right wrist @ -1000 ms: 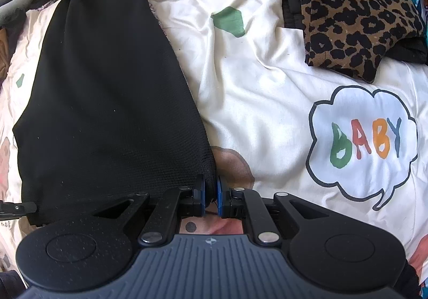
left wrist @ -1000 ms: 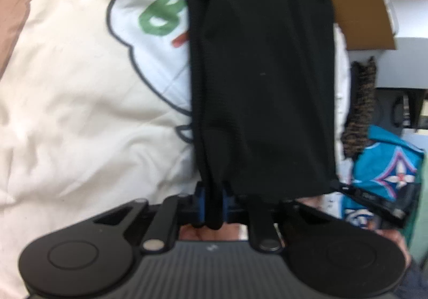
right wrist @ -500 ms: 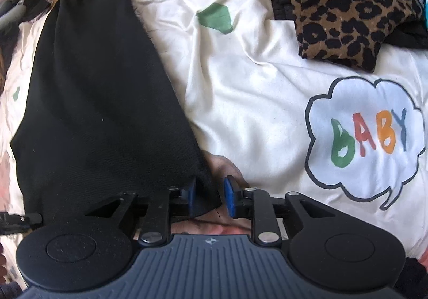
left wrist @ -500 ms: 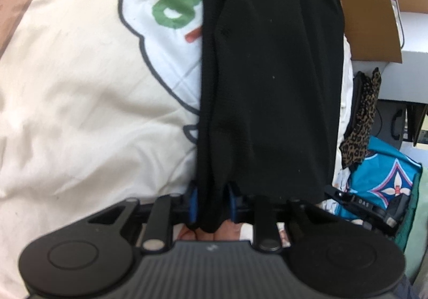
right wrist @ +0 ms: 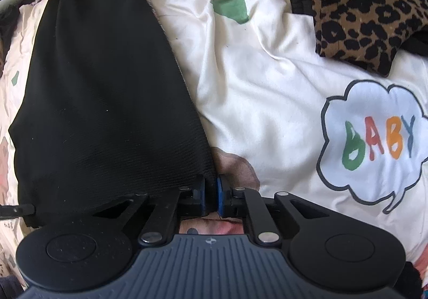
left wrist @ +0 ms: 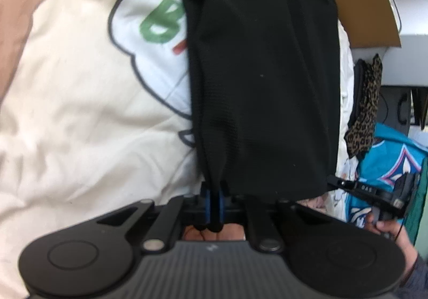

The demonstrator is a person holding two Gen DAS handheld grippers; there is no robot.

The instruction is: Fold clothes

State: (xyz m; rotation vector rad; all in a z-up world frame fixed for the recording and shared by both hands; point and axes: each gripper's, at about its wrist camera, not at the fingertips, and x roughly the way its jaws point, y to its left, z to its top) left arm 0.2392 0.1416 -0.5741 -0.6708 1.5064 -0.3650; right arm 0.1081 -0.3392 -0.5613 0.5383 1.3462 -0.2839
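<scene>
Two views share one black garment. Through the left wrist camera we see our left claw (left wrist: 214, 205), having just closed again, pinching a bunched corner of the black garment (left wrist: 264, 79), which runs up the middle of the frame over the bed cover (left wrist: 67, 125); only here does our right hand (left wrist: 393, 232) show, lower right. Through the right wrist camera, our right claw (right wrist: 211, 196), steeply tipped down, has likewise just closed onto the garment's lower right corner; a leopard-print cloth (right wrist: 369, 2) lies upper right.
</scene>
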